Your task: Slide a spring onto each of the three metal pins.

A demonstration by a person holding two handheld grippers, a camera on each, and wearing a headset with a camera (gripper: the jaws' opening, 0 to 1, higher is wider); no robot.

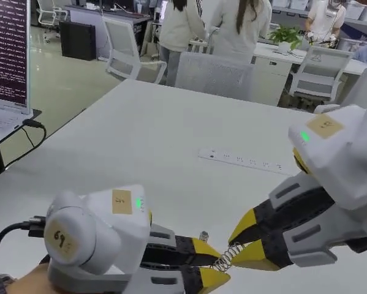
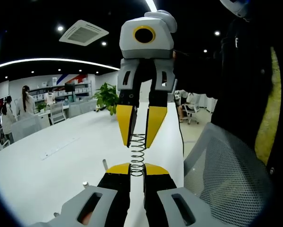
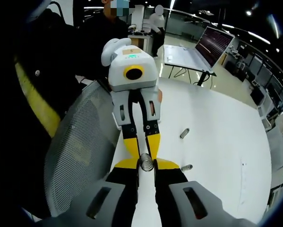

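A small metal spring point(image 1: 228, 256) is stretched between both grippers just above the white table point(image 1: 140, 141). My left gripper point(image 1: 212, 264) at the bottom left is shut on its near end. My right gripper point(image 1: 243, 245) comes in from the right, its yellow jaws pinching the far end. In the left gripper view the spring point(image 2: 138, 153) rises from my left gripper point(image 2: 138, 169) into the right gripper point(image 2: 139, 142). The right gripper view looks along the spring point(image 3: 146, 163), which sits in my right gripper point(image 3: 146, 164). A short metal pin point(image 1: 203, 236) stands just behind the spring; two pins point(image 3: 184, 133) point(image 3: 187, 167) stand on the table.
A white power strip point(image 1: 241, 160) lies mid-table. An open laptop point(image 1: 5, 61) sits at the far left with a cable. Mesh chairs point(image 1: 214, 73) and several people stand beyond the table's far edge. A mesh chair back point(image 3: 80, 142) is close beside the grippers.
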